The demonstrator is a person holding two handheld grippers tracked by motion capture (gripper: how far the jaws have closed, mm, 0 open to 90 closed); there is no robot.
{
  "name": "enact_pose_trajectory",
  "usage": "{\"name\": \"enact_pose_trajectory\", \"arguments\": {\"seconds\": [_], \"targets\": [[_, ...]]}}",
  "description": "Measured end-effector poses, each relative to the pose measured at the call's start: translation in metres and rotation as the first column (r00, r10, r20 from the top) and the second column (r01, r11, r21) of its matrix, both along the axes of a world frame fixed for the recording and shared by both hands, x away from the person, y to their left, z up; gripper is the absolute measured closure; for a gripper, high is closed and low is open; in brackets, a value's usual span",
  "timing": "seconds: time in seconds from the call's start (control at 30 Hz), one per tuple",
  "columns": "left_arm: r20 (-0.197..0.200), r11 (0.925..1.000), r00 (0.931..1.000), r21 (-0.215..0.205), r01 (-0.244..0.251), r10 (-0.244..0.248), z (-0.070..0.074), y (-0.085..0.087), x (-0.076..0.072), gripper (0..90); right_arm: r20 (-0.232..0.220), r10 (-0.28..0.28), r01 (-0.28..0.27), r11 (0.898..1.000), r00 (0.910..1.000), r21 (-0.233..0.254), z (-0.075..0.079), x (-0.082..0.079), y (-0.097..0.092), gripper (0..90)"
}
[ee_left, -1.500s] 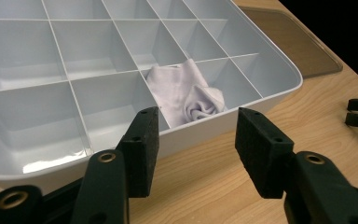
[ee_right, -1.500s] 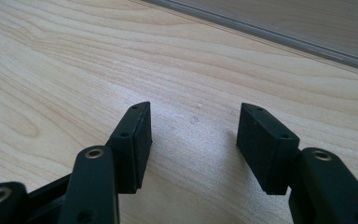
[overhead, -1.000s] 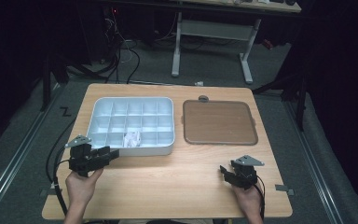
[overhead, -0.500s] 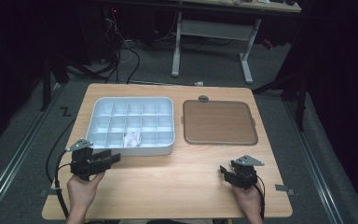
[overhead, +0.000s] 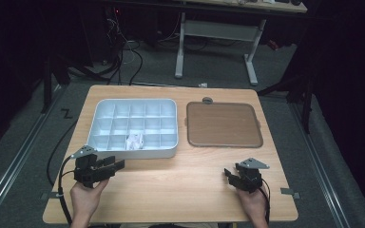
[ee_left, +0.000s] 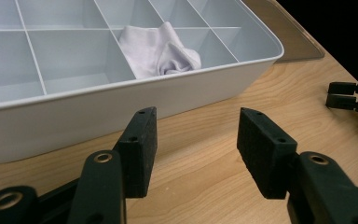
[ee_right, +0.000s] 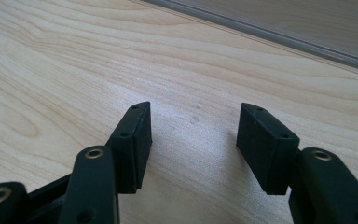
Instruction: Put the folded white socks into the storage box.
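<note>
My left gripper (overhead: 115,165) sits just in front of the white compartment tray (overhead: 100,148), near its front left corner, jaws apart and holding nothing. A crumpled white cloth (overhead: 135,140) lies in a front-row compartment of the tray. My right gripper (overhead: 228,173) rests well right of the tray, below the brown mat (overhead: 223,124), jaws apart and empty.
</note>
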State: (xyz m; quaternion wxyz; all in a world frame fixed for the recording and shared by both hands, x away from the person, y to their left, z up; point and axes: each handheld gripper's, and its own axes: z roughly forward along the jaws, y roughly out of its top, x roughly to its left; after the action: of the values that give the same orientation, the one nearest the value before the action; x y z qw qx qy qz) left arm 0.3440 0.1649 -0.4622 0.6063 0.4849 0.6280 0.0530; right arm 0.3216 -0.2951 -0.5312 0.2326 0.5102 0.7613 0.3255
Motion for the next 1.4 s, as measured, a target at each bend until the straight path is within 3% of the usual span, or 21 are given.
{"name": "enact_pose_trajectory", "arguments": {"seconds": [0.93, 1.4], "targets": [[-0.044, 0.9995, 0.9987, -0.012, 0.027, -0.028, -0.022, -0.015, -0.004, 47.3, 0.0, 0.0, 0.0, 1.0, 1.0, 0.0, 0.0, 0.0, 0.0, 45.5], [-0.077, 0.9979, 0.9958, 0.036, 0.054, -0.051, -0.04, -0.029, -0.004, 44.9, 0.0, 0.0, 0.0, 1.0, 1.0, 0.0, 0.0, 0.0, 0.0, 45.4]]}}
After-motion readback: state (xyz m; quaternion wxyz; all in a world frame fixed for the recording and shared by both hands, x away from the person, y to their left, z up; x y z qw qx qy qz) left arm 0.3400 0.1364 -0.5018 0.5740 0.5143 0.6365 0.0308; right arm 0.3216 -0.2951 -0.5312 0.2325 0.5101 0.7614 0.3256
